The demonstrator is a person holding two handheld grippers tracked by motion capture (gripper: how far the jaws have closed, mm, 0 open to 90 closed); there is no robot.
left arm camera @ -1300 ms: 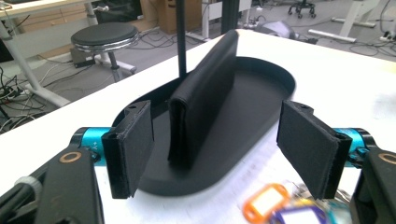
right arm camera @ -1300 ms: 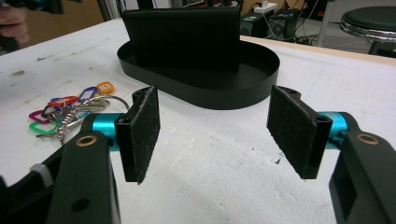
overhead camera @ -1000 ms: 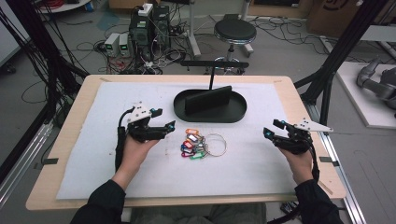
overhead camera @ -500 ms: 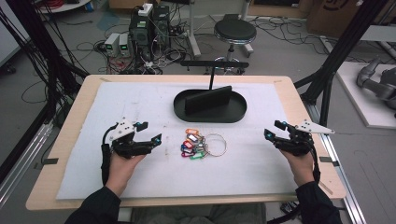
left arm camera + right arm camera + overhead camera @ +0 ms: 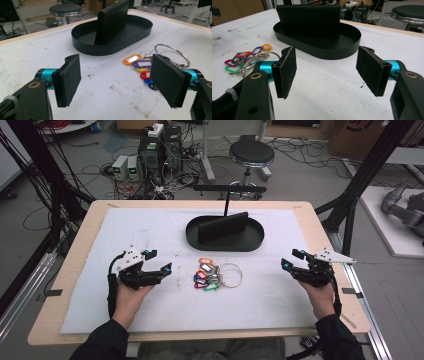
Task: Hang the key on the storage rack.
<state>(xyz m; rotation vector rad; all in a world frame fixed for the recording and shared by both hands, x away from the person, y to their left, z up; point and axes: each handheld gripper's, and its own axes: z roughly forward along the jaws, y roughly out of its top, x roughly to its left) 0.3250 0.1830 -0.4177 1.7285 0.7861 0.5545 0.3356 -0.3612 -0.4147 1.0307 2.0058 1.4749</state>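
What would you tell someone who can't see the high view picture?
A bunch of colourful key tags on a metal ring lies on a white mat between two open hand-held grippers, the left gripper and the right gripper, neither touching it. Behind the tags sits a black oval tray holding an upright black wallet.

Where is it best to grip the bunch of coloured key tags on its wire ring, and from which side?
Probably the key tags themselves, from above: the wire ring lies flat and thin on the white mat, while the clustered tags give the pads more bulk. The left gripper, open, is nearer.
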